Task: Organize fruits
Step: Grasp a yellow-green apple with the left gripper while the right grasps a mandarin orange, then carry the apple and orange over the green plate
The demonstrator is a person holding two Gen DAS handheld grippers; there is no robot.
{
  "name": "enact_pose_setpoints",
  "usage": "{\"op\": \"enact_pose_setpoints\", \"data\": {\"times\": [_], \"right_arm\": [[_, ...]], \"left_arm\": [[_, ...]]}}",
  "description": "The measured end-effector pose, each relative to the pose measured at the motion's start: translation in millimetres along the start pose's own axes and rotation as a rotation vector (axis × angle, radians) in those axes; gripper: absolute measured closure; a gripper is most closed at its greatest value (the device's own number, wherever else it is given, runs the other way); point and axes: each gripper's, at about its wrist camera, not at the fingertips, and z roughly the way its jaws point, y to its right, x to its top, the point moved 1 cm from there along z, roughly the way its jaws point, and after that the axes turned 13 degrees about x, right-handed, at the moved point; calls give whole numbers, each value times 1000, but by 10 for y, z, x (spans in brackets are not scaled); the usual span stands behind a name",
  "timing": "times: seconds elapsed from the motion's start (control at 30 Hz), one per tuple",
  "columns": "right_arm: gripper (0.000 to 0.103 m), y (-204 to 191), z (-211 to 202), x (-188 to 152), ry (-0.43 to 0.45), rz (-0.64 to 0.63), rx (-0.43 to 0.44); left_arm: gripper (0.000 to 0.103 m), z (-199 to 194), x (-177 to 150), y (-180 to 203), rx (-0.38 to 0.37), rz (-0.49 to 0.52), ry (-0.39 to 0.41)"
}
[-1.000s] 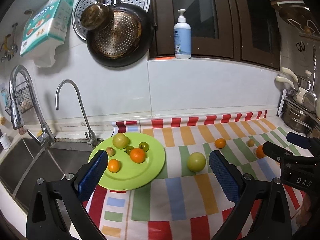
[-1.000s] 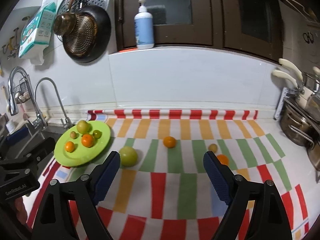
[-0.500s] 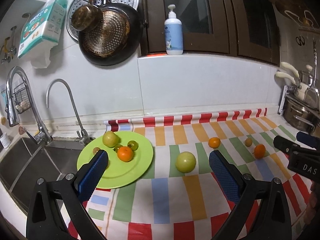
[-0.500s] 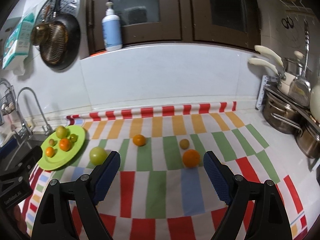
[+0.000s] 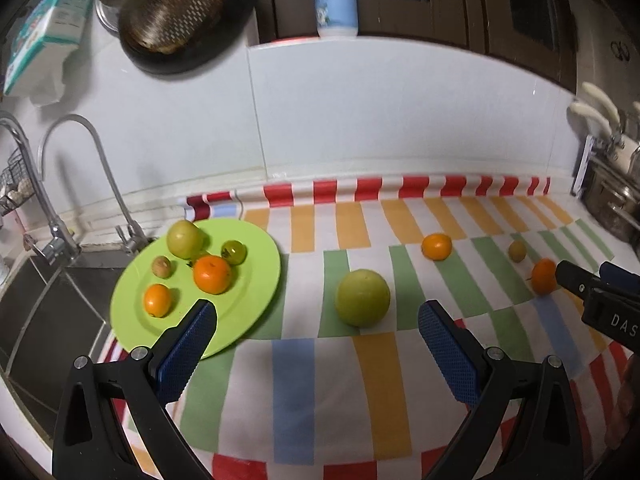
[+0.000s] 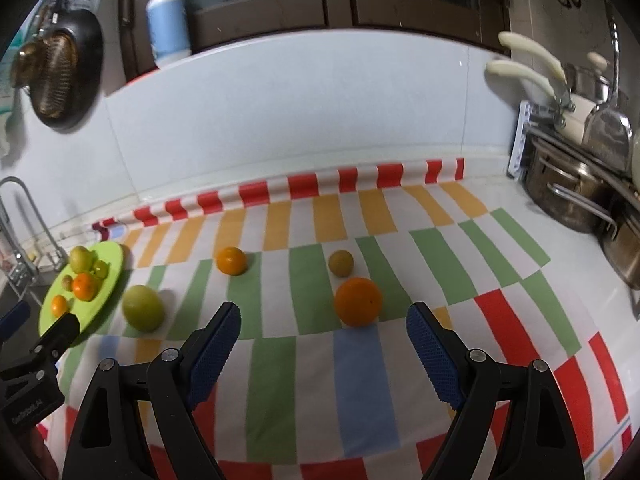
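My left gripper (image 5: 316,320) stands wide with nothing between its blue pads, and my right gripper (image 6: 322,320) is just as wide and just as empty; neither touches any fruit. I judge the sorting to be a little past halfway. On the green plate (image 5: 256,300), which sits at the sink end of the striped cloth (image 5: 304,384), five fruits are already gathered: a pale green one (image 5: 184,239) at the back, a small dark green one (image 5: 234,252), a small brownish one (image 5: 161,267), a large orange one (image 5: 212,274) in the middle and a smaller orange one (image 5: 157,300) toward the near rim. Four fruits are left loose on the cloth. The big green fruit (image 5: 362,298) lies just beside the plate, ahead of my left claw and between the lines of its fingers. The big orange (image 6: 357,301) lies ahead of my right claw, also framed by its fingers, with the small yellowish fruit (image 6: 341,263) just behind it, near but apart. The mid-sized orange (image 6: 231,260) sits farther back, well apart from the others. I take it that each hand is lined up on its own target, green for the left and orange for the right, and both must close in before any grip.
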Motion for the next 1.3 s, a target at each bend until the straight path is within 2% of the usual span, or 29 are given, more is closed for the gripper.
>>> {"op": "enact_pose_setpoints", "data": {"times": [0.33, 0.47, 0.7, 0.77, 0.93, 1.0, 1.03, 1.13, 1.3], "right_arm": [[18, 285, 478, -34, -85, 81, -41], [22, 348, 616, -34, -106, 92, -53], [35, 470, 825, -61, -150, 131, -53], [38, 477, 847, -69, -126, 119, -58], [51, 456, 856, -63, -127, 96, -62], [60, 449, 860, -64, -126, 87, -65], [62, 449, 861, -59, -126, 85, -62], [62, 447, 856, -59, -126, 78, -51], [62, 374, 794, -59, -119, 43, -30]], "left_arm": [[2, 425, 0, 243, -20, 45, -56], [11, 594, 18, 326, -36, 58, -83], [28, 781, 12, 453, -66, 89, -116], [33, 813, 8, 475, -76, 95, -128], [44, 866, -9, 482, -95, 89, -151], [53, 859, -10, 484, -109, 86, -149], [54, 844, -9, 494, -118, 90, -145], [54, 827, -15, 510, -116, 109, -139], [54, 767, 0, 515, -153, 120, -132]]}}
